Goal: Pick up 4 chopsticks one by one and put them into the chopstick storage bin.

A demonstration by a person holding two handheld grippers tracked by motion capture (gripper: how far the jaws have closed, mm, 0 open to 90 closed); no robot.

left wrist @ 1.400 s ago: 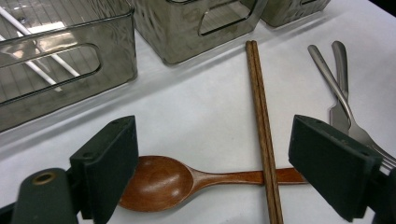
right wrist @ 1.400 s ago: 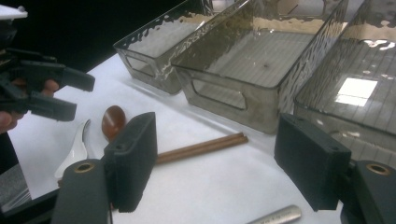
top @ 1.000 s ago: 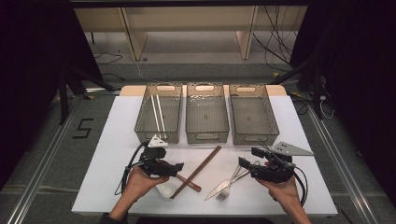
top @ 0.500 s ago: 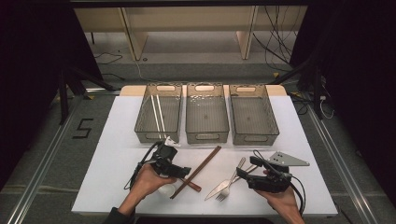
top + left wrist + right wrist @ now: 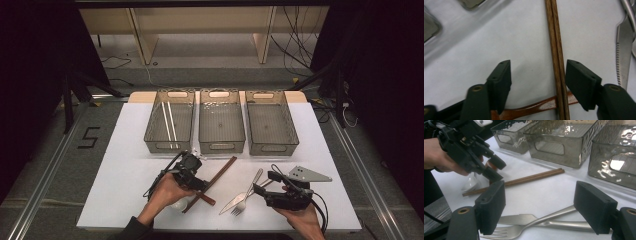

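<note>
Left bin (image 5: 169,124): smoky clear plastic, holds two pale chopsticks (image 5: 168,121) lying lengthwise.
Middle bin (image 5: 221,121): same make, nothing inside that I can make out.
Right bin (image 5: 270,121): same make, nothing inside that I can make out.
Brown chopsticks (image 5: 556,57): a dark wooden pair lying side by side on the white table (image 5: 125,170), just in front of the left and middle bins, crossing over a reddish-brown wooden spoon (image 5: 534,108).
My left gripper (image 5: 537,82): jaws spread but just been closing, the brown chopsticks between them near the right pad, not yet pinched.
My right gripper (image 5: 544,207): jaws spread wide over a steel fork (image 5: 524,226) and knife (image 5: 549,222), gripping neither.
</note>
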